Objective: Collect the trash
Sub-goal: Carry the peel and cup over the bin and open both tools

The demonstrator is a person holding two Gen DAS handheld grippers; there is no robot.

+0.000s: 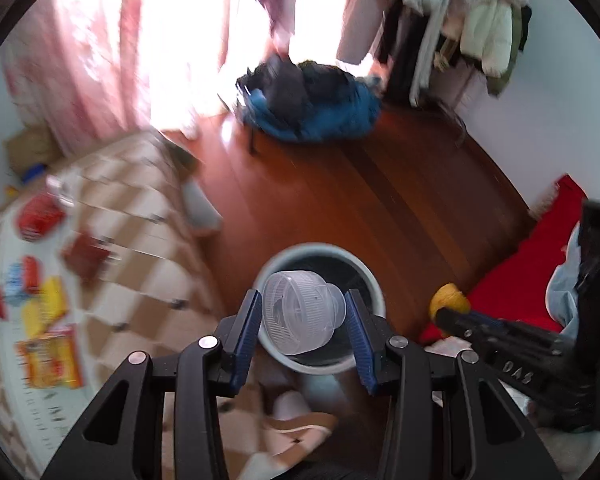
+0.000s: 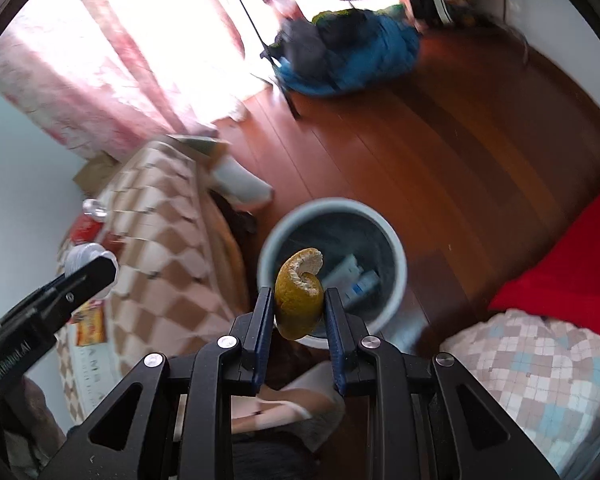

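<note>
My left gripper [image 1: 303,316] is shut on a clear ribbed plastic cup [image 1: 300,312], held right over the pale blue trash bin [image 1: 374,280] on the wooden floor. My right gripper [image 2: 298,312] is shut on a curled yellow fruit peel [image 2: 298,300], hanging above the near rim of the same bin [image 2: 392,248], which holds a few white and blue wrappers [image 2: 356,278]. In the left wrist view the right gripper [image 1: 450,312] shows at the right with the peel [image 1: 448,300]. The left gripper [image 2: 90,270] with the cup [image 2: 82,258] shows at the left of the right wrist view.
A table with a brown-and-white checked cloth [image 1: 140,240] stands left of the bin, carrying red and yellow snack packets [image 1: 48,344] and a bottle [image 2: 94,208]. A blue bag [image 1: 316,108] lies by the pink curtain [image 1: 80,60]. Red bedding [image 2: 560,264] is at right. Slippered feet [image 2: 284,408] stand below.
</note>
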